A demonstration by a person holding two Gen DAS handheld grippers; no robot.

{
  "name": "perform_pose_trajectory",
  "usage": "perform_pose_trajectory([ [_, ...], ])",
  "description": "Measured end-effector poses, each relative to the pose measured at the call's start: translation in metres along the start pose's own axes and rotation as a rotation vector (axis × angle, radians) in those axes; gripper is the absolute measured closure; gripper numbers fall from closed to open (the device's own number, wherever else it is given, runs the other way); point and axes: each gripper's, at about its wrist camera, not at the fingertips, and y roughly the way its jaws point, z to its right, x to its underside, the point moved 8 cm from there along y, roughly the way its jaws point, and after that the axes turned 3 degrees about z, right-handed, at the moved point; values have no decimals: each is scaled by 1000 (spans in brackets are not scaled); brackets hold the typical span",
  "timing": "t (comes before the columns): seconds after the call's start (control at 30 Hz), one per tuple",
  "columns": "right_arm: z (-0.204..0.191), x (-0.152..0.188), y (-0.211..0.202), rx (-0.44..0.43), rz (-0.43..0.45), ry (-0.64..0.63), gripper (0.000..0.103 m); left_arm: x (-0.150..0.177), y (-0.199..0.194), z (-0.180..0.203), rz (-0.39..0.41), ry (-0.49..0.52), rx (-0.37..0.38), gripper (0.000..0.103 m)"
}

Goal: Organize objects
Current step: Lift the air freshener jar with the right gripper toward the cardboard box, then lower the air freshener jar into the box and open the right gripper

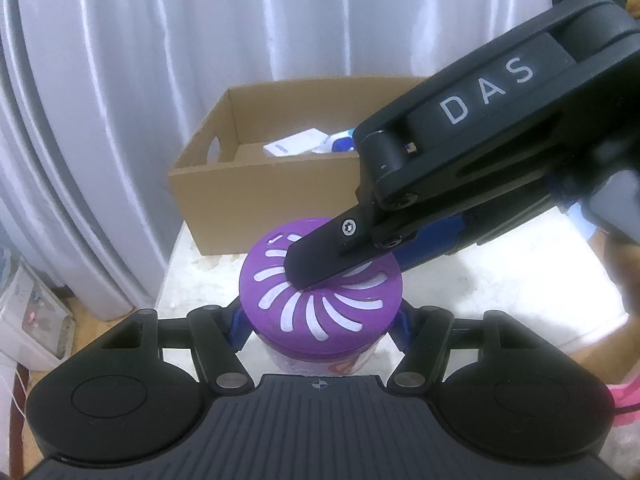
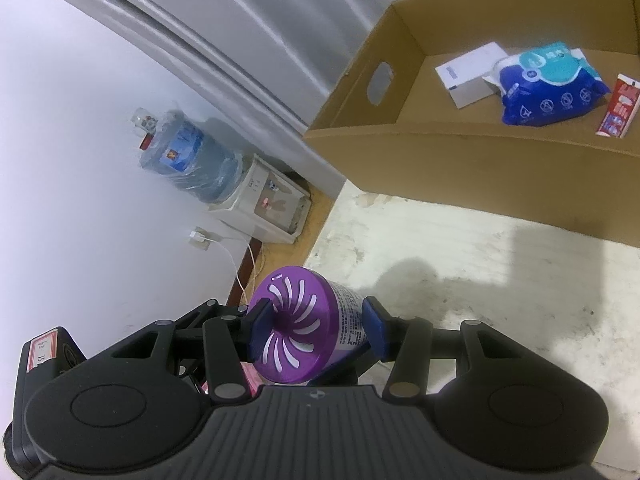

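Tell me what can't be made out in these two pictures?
- Left view: the purple jar's label is hidden by its lid and the camera body.
- Left view: the cardboard box's right half is hidden by the right claw.
- Right view: the jar's small print is too small to read.
- Right view: the red tube is cut by the edge.

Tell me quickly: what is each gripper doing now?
Left gripper: closed on the purple-lidded jar, around its body.
Right gripper: closed on the same jar, one finger across its lid.

Air freshener (image 1: 320, 300) label hidden; toothpaste tube (image 2: 619, 106) print unreadable.
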Motion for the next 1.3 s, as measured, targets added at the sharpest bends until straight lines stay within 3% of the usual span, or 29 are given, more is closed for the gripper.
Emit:
perform_pose_trajectory([
  [0.53,-21,-29,-11,-26,45,-42,50,-32,-3,-1,42,22,-14,38],
  [0.87,-10,-109,-16,-19,100,-36,50,-109,41,-5,43,85,32,38],
  [1.07,27,-166,5,15,95,3,50,-147,105,-10,-36,82,95,38],
  [1.3,90,-201,64,65,-17,95,50,-145,195,-18,-223,32,167,38],
])
